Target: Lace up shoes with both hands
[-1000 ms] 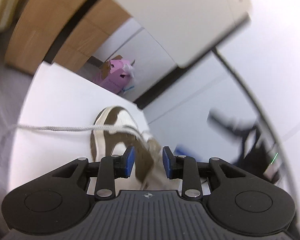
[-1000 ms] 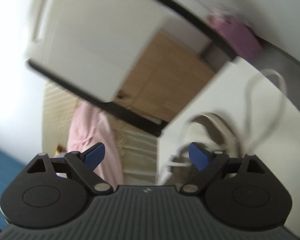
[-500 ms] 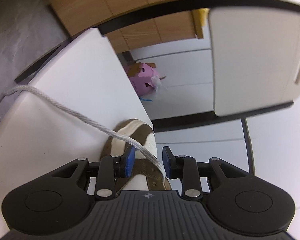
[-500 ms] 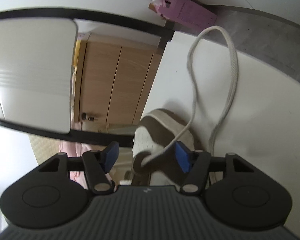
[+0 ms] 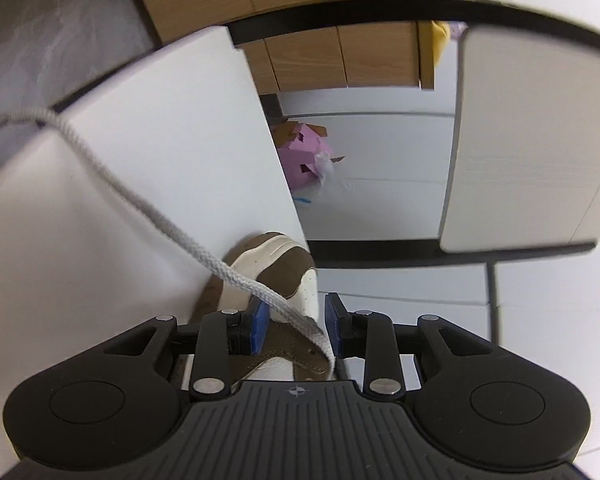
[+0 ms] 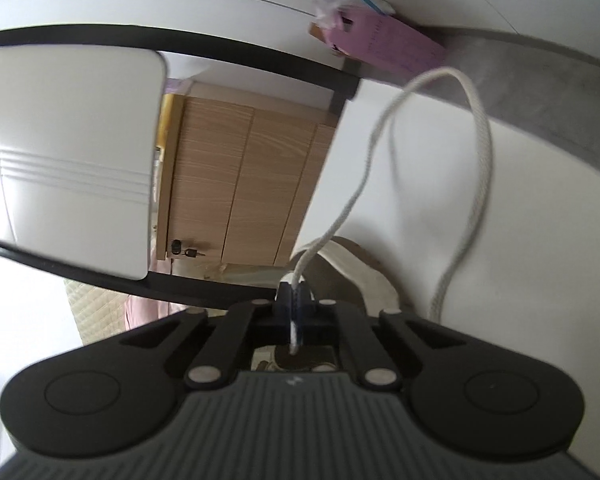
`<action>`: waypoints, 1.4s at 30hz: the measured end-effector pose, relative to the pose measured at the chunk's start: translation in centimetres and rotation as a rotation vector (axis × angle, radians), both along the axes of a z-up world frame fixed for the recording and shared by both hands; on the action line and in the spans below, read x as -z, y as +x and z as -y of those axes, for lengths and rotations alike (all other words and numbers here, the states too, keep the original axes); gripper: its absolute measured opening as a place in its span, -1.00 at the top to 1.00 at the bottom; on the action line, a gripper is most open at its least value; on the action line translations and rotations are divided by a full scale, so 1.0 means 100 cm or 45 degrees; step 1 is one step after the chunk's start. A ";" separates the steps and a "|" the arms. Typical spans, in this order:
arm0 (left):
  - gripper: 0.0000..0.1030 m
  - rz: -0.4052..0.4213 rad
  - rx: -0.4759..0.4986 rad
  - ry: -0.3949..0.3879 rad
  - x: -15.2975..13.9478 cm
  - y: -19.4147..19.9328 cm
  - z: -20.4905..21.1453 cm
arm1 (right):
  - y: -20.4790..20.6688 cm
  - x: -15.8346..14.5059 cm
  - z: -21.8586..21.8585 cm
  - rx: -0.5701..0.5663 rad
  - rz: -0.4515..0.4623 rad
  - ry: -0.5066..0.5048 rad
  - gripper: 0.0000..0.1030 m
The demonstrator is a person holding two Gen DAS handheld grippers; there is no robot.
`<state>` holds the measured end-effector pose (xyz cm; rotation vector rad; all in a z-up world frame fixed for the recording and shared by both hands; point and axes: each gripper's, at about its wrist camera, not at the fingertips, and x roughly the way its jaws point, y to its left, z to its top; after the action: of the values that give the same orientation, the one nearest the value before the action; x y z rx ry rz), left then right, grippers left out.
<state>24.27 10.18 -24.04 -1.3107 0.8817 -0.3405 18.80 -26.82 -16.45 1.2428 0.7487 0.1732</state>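
shoe in brown suede and white leather sits near the edge of a white table, seen from the left wrist camera just past the fingertips of the left gripper. its blue pads stand a moderate way apart, unclamped, with a white braided shoelace running between them close to the right-hand pad; whether the lace touches that pad cannot be told. from there the lace stretches up and to the left across the tabletop and over its far left edge. beyond the table lie a grey floor, a wooden cabinet, a pink cardboard box and a white panel with a dark frame. from the right wrist camera, the right gripper has its jaws pressed together on the shoelace, the cord pinched between the dark blue pads and showing again below them. above the pinch the lace rises, arcs over in a tall loop above the table and comes down on the right side near the gripper body. the shoe lies directly behind the closed fingertips, partly hidden by them. the same wooden cabinet and pink box show further back.
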 end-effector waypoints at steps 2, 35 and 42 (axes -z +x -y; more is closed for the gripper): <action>0.79 0.016 0.011 0.031 -0.004 -0.003 -0.003 | -0.001 -0.002 0.000 0.006 0.012 -0.023 0.95; 0.96 0.338 0.096 0.246 -0.062 -0.024 0.000 | -0.037 -0.091 -0.063 -0.354 0.437 -1.235 0.14; 0.96 0.351 0.100 0.209 -0.065 -0.024 -0.004 | -0.030 -0.084 -0.124 -0.716 0.614 -1.507 0.18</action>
<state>21.84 10.61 -17.54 -1.0499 0.7133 -0.4875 15.82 -14.38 -8.07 -0.1576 0.5857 0.3948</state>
